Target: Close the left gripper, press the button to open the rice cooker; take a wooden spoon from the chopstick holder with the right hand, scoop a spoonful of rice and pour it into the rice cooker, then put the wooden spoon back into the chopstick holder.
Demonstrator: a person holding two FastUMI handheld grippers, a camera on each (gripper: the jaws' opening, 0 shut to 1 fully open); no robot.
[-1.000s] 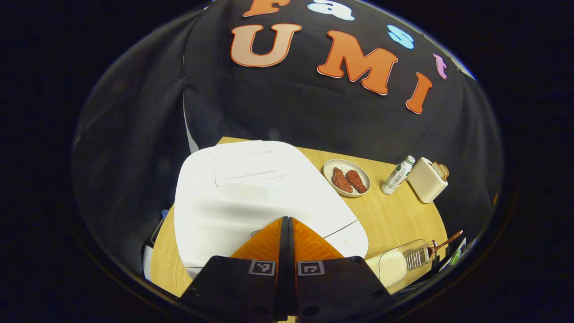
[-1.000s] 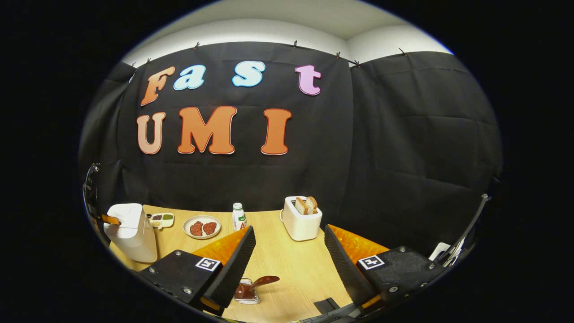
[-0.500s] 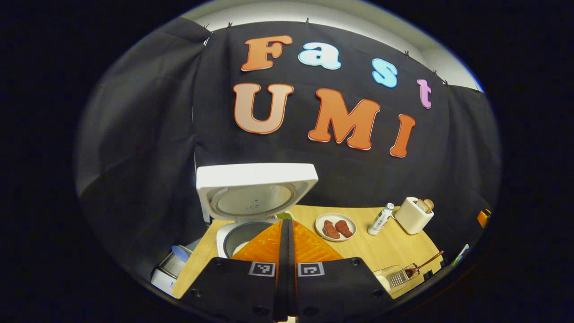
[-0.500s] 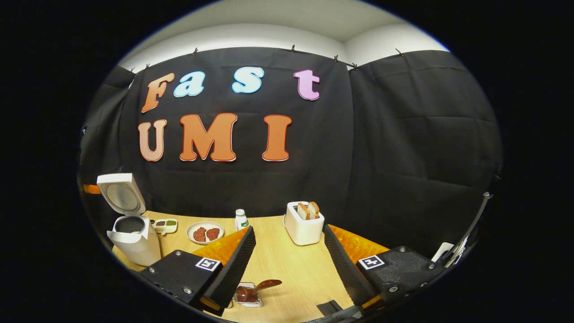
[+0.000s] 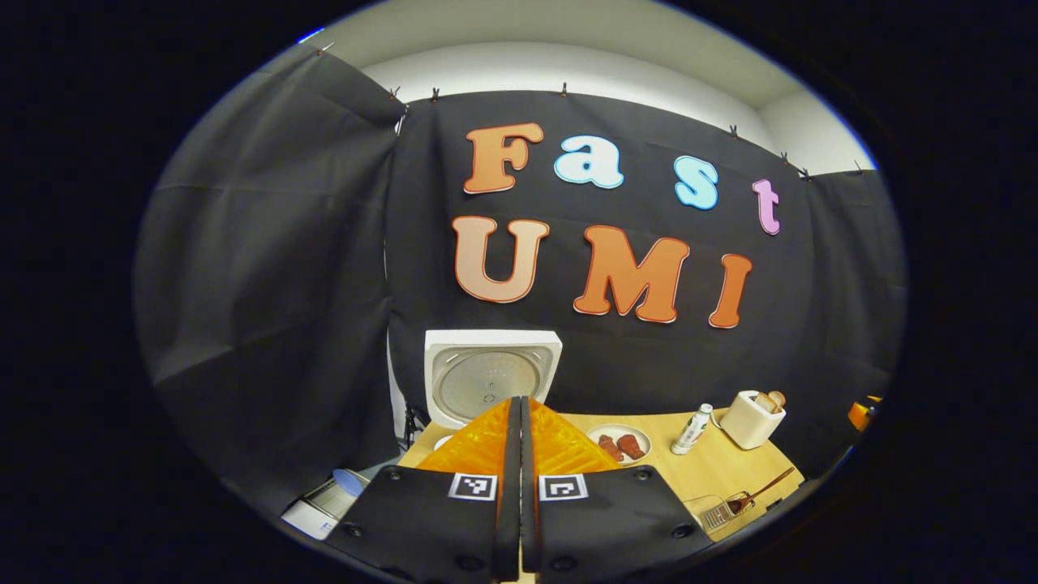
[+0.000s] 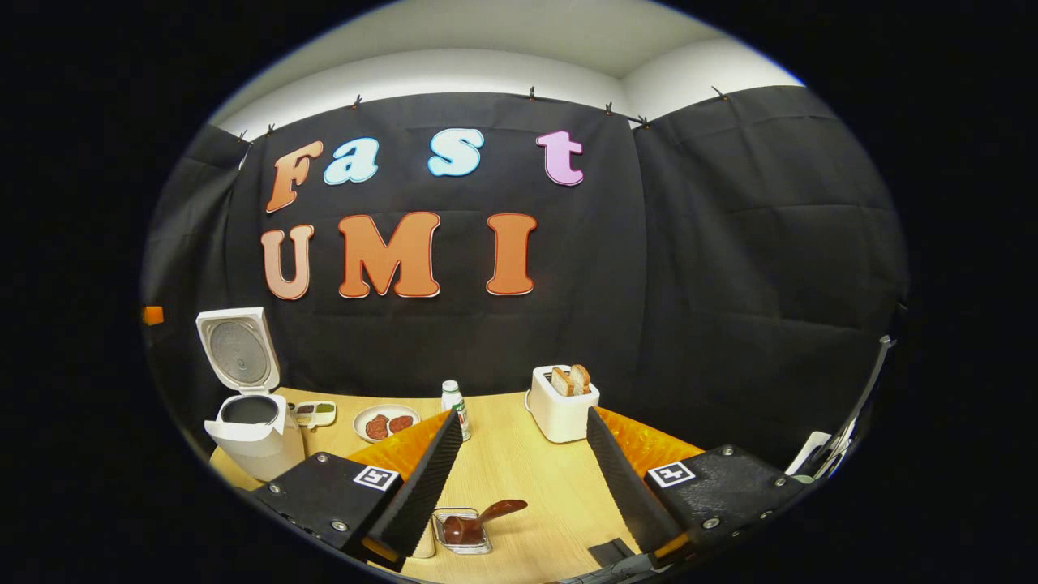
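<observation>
On the table (image 6: 519, 478), rice cooker (image 6: 247, 430) open; left fingers (image 5: 486, 442) together, right fingers (image 6: 422, 478) spread.

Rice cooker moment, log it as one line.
rice cooker: lid up | left gripper: shut | right gripper: open | wooden spoon: in holder

No word or number can be made out. The bottle (image 6: 454, 403) on the desk (image 6: 519, 478) carries a label too small to make out. Each claw bears square black-and-white coded markers near its fingers: two on the left claw (image 5: 519, 405), two on the right claw (image 6: 519, 454).
</observation>
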